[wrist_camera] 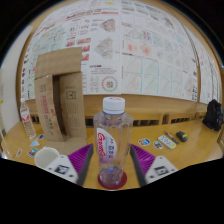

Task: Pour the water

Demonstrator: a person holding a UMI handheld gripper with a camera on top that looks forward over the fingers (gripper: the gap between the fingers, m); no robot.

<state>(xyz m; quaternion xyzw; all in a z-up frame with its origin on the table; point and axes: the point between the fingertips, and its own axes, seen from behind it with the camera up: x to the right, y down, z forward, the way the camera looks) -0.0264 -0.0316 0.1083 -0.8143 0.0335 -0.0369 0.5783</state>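
Gripper view: the gripper (112, 168) is spread, and a capped bottle (112, 135) stands upright between its fingers on the table (190, 150), a gap showing at each side. A cardboard box (60, 95) stands at ten o'clock from the bottle. Posters (130, 45) cover the wall at twelve.

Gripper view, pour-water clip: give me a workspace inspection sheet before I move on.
Surface: wooden table, light top.
Job's things: clear water bottle, white cap on, pink label, upright between the fingers. No receiving vessel identifiable.
Clutter: cardboard box standing behind and beside the bottle; small items further along the table, too small to name.
Grippers: hand-held gripper, purple pads either side of the bottle's base; contact cannot be told.
Cables: nothing seen.
Surroundings: wall covered with printed posters.
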